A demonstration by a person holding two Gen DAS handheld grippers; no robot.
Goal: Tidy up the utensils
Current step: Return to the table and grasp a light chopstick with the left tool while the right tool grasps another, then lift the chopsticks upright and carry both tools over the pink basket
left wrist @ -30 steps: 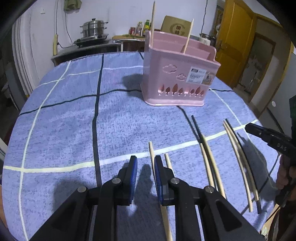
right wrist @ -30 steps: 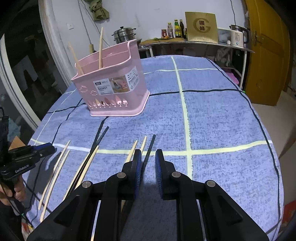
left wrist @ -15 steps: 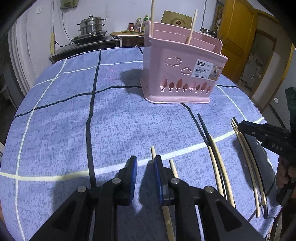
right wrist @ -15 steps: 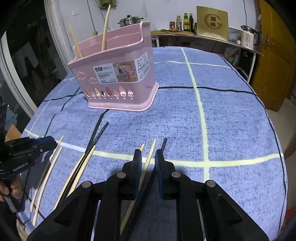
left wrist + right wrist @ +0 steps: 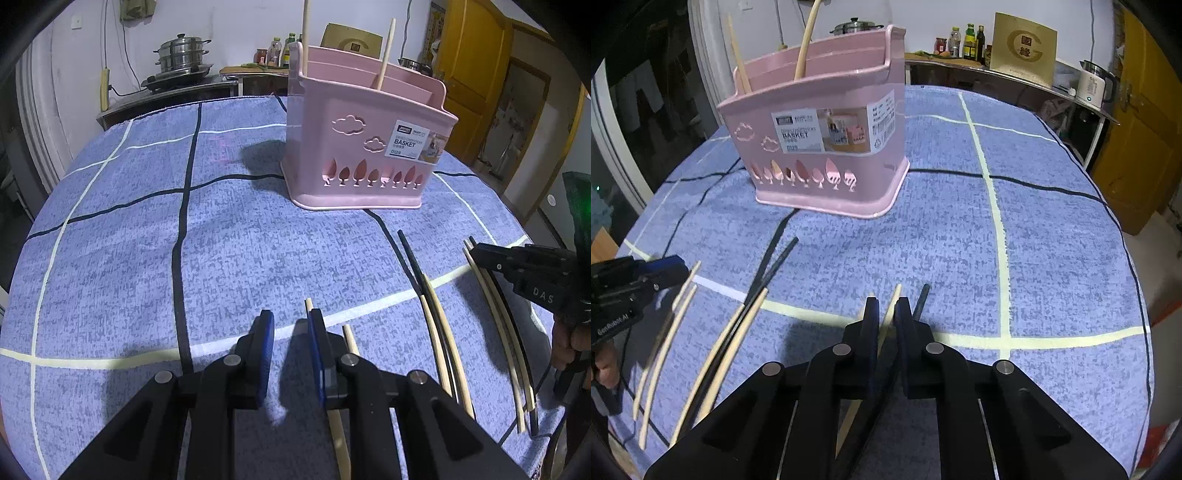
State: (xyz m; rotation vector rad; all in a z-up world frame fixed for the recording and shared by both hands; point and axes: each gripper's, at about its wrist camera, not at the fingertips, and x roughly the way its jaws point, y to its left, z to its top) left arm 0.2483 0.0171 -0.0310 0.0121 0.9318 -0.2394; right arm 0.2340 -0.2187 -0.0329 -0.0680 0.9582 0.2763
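A pink utensil basket (image 5: 369, 155) (image 5: 820, 166) stands on the blue tablecloth with two wooden chopsticks upright in it. Several loose chopsticks, wooden and black, lie nearer me. My right gripper (image 5: 887, 314) is closing around a light wooden chopstick (image 5: 894, 295) that lies on the cloth, with thin gaps still showing at the pads. A black chopstick (image 5: 921, 299) lies just right of it. My left gripper (image 5: 290, 326) is open and empty, and a wooden chopstick (image 5: 308, 305) runs under its right finger. Each gripper also shows in the other view: right gripper (image 5: 476, 253), left gripper (image 5: 683, 269).
More chopsticks lie in pairs between the grippers (image 5: 432, 317) (image 5: 738, 332) and beside the left gripper (image 5: 665, 332). The round table's edge (image 5: 1141, 295) drops off on the right. A counter behind holds steel pots (image 5: 183, 55), bottles (image 5: 971, 40) and a kettle (image 5: 1093, 83).
My right gripper has shifted right, from straddling the black chopstick to the light wooden one, and its jaws have narrowed. The basket looms nearer in both views. The left jaws are unchanged.
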